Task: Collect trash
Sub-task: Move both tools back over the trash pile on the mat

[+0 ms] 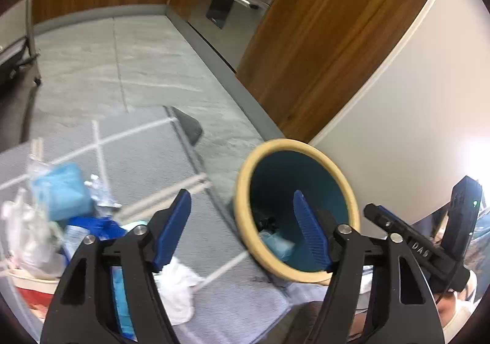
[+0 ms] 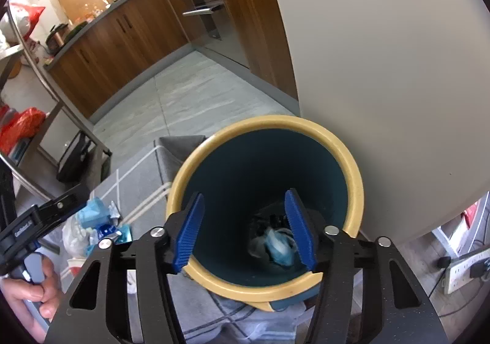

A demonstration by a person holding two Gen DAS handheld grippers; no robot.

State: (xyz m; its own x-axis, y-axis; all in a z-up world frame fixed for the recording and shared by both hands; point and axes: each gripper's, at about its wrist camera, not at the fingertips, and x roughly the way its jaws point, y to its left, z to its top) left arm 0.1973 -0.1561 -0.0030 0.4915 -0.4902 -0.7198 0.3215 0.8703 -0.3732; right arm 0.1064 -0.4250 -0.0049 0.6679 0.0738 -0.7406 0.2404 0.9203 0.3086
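My right gripper (image 2: 243, 230) has its blue ribbed pads (image 2: 187, 232) spread wide and holding nothing, poised right over the mouth of the round teal plastic bin with the cream rim (image 2: 352, 166); I judge that placement is for a drop, since a pale blue crumpled wrapper (image 2: 277, 244) lies at the bin's bottom, lower centre of that frame; my left gripper (image 1: 242, 233) is likewise spread and bare, pointed between bin and litter, so I read it as heading for the next piece; the remaining trash, a heap of light blue packets, white crumpled plastic and foil (image 1: 61, 200), sits at lower left on the grey rug with white lines (image 1: 147, 157), near the bin, which stands against the off-white wall (image 1: 413, 105) where it stays within reach of both hands.
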